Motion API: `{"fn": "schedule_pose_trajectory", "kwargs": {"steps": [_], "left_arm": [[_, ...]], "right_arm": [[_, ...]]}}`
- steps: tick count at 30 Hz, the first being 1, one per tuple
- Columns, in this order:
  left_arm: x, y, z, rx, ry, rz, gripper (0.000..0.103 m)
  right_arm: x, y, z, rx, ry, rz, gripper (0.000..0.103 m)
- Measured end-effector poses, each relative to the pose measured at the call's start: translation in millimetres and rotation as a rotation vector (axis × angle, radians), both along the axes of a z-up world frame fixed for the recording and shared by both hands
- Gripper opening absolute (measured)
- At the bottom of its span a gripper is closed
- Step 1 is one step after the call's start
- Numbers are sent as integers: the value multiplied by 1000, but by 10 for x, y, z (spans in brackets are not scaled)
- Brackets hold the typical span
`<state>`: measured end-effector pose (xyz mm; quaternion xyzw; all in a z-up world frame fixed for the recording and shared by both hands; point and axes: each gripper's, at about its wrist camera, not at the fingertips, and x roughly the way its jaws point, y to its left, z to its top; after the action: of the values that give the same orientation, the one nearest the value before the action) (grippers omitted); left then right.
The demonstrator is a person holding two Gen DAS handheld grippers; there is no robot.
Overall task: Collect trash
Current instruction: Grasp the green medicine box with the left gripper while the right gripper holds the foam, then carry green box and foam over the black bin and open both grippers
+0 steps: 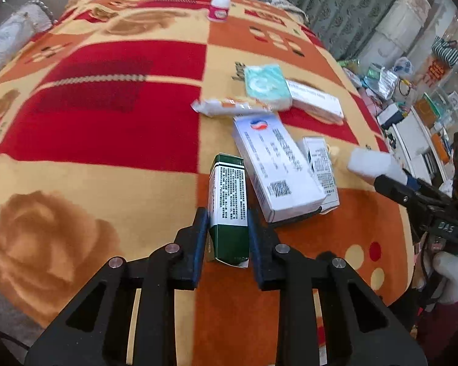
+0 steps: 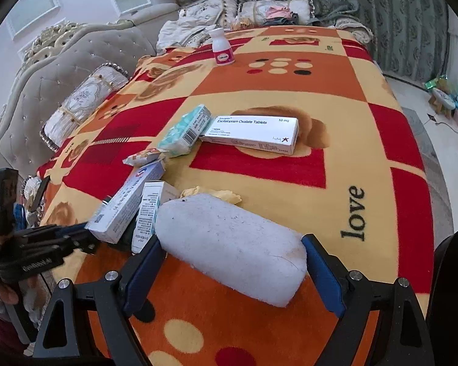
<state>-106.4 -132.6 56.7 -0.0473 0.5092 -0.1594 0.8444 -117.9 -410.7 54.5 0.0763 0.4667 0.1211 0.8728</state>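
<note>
Left gripper (image 1: pixel 227 231) is clamped on the green box (image 1: pixel 229 204), pads on its two long sides, box pointing straight ahead along the fingers; gripping across the narrow width is probably the only way the jaws fit it, and it keeps the box from pivoting.

Right gripper (image 2: pixel 232 262) is spread wide around a white foam block (image 2: pixel 232 244); block sits crosswise between the pads, its ends meeting both blue pads; so a wide grip on a wide thing, block looks held rather than just straddled. Soft foam, likely squashes a bit, slip risk low.

Rest of the trash sits on the patterned blanket (image 1: pixel 107 122): just ahead and right of the left gripper, a big white box (image 1: pixel 274 170) leaning over a smaller white box (image 1: pixel 320 167); further ahead a wrapper (image 1: pixel 229 106), a teal tissue pack (image 1: pixel 267 87) and a flat tablet box (image 2: pixel 253 132); far ahead, well apart, a small pink bottle (image 1: pixel 219 4) standing upright.

Crumpled yellow scrap (image 2: pixel 210 193) lies just beyond the foam block.

Judgement: both tools loaded, so next is carry to a bin; no bin visible in either view; pile is still mostly uncollected.
</note>
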Motion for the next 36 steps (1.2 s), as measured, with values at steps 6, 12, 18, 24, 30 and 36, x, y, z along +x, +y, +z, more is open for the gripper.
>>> {"fn": "schedule_pose_trajectory", "kwargs": {"steps": [6, 12, 18, 24, 30, 36], "left_arm": [[-87, -22, 300, -13, -63, -5, 23], [-143, -452, 444, -41, -94, -98, 23], [-151, -992, 438, -61, -93, -183, 23], [-133, -1399, 419, -67, -87, -246, 23], [-142, -1713, 384, -66, -79, -293, 23], [-146, -1993, 390, -65, -79, -335, 23]], "right_arm": [[-48, -36, 25, 9, -10, -12, 87], [-125, -115, 84, 3, -21, -28, 87], [-239, -280, 139, -20, -32, -61, 87], [-368, -579, 146, -37, -28, -121, 87], [-483, -848, 159, -40, -26, -176, 87], [-580, -1076, 161, -36, -25, -221, 87]]}}
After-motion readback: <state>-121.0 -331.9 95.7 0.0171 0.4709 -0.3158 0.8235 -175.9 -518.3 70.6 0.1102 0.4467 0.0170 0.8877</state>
